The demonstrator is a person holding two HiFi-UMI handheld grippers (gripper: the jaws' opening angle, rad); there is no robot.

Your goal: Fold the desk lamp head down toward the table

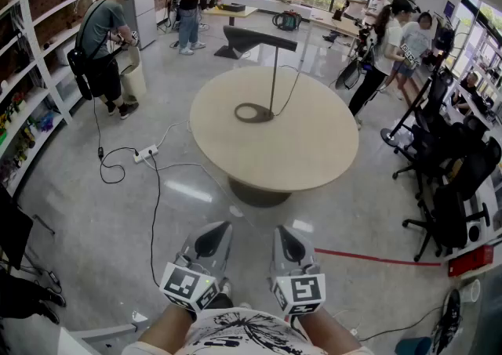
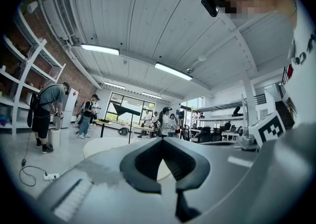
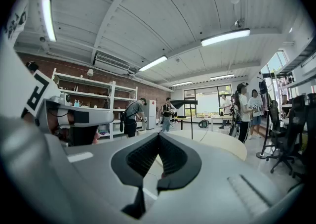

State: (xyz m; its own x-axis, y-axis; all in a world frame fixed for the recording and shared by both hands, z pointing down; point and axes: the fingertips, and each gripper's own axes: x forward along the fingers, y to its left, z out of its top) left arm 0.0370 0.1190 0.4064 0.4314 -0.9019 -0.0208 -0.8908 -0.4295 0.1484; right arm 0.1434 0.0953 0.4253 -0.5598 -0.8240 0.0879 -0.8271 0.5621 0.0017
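Note:
A black desk lamp stands on the round beige table point(image 1: 306, 150), with a ring base point(image 1: 252, 113), a thin upright stem point(image 1: 273, 79) and a flat head point(image 1: 257, 38) held level at the top. The lamp head point(image 2: 126, 110) also shows far off in the left gripper view, and the same head point(image 3: 183, 103) in the right gripper view. My left gripper point(image 1: 219, 228) and right gripper point(image 1: 285, 231) are held side by side close to my body, well short of the table. The jaws of both the left gripper point(image 2: 162, 140) and the right gripper point(image 3: 159, 135) meet at the tips with nothing between them.
A power strip point(image 1: 145, 153) and its cables lie on the floor left of the table. Shelves point(image 1: 39, 71) line the left wall. Office chairs point(image 1: 455, 189) crowd the right side. A red tape line point(image 1: 376, 258) crosses the floor. Several people stand beyond the table.

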